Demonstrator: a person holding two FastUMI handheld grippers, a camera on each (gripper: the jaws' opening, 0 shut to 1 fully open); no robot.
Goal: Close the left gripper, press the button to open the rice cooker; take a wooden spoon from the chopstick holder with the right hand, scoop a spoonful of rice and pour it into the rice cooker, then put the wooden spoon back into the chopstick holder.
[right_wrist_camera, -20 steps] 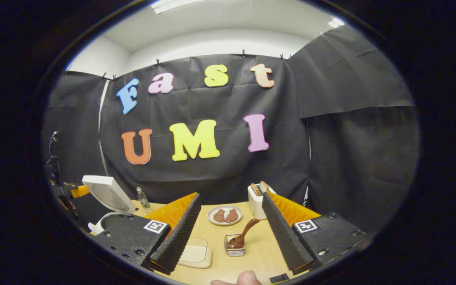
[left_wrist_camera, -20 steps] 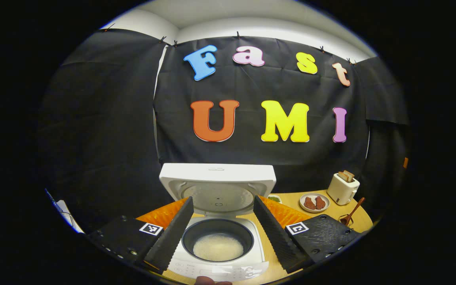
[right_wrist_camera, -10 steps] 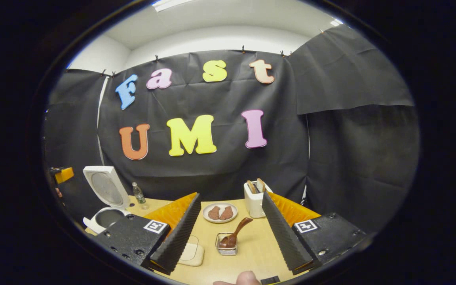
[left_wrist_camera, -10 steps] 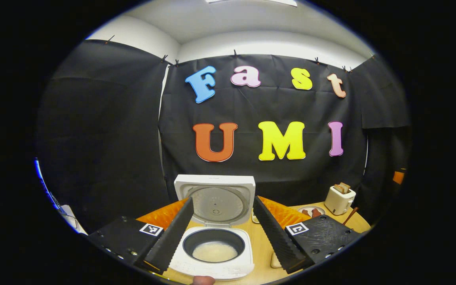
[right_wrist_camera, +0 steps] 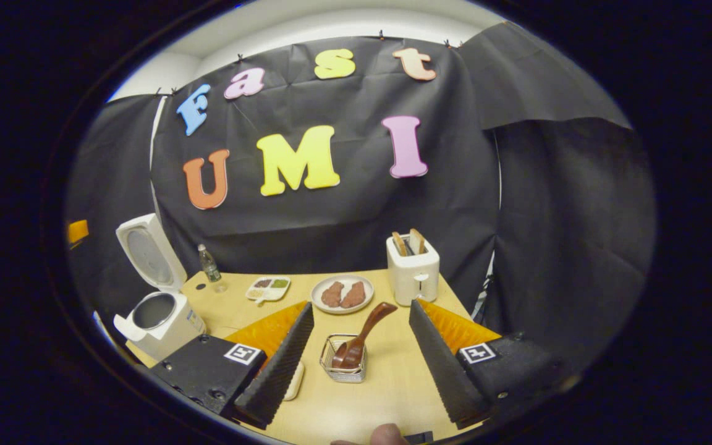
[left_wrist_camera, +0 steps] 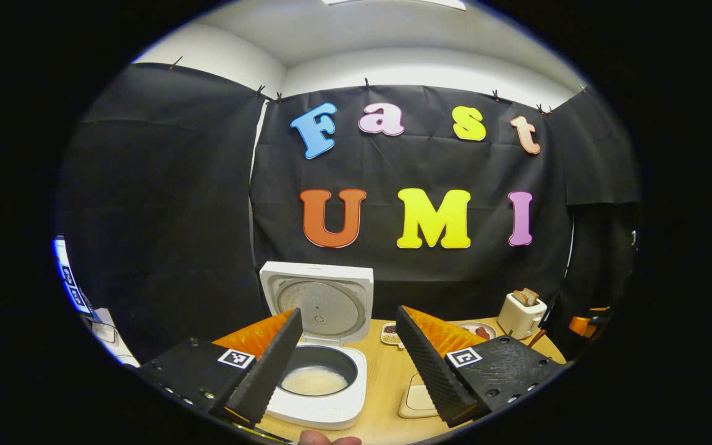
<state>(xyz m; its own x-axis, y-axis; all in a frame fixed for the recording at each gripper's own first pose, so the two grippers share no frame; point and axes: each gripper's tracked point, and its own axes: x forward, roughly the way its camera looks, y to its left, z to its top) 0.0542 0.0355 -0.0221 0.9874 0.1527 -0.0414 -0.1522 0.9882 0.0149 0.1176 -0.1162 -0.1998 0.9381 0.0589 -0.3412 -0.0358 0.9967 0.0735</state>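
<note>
The right hand-held gripper [right_wrist_camera: 356, 364] is hanging spread and empty over the near edge of the bench [right_wrist_camera: 393, 383], its fingers framing the wire holder [right_wrist_camera: 343, 360] where the spoon [right_wrist_camera: 362, 334] is leaning, handle tipped up toward the back right. The left hand-held gripper [left_wrist_camera: 347, 364] is also standing spread, holding nothing, above the cooker [left_wrist_camera: 316, 389] at the bench's left end, whose lid [left_wrist_camera: 319, 303] is standing upright with pale rice lying in the pot [left_wrist_camera: 314, 380]. A flat pale board [left_wrist_camera: 418, 400] is lying just right of the cooker. Farther back, a sectioned tray [right_wrist_camera: 267, 287] and a plate [right_wrist_camera: 342, 293] are sitting mid-bench, a toaster [right_wrist_camera: 413, 269] is standing toward the back right corner, and a bottle [right_wrist_camera: 209, 264] is standing by the back left edge.

The button step looks done; fetching the spoon appears to be next. The risk lies in the slanted handle: fingers closing off-centre could lever the light holder over or drag it along the bench, and a loose pinch on the rounded wood could let the spoon twist once loaded with rice.

The spoon's bowl is sitting buried in the holder, so its outline is hard to read. The supply of rice to scoop from cannot be made out with certainty; the tray's small compartments are too distant to tell apart.
</note>
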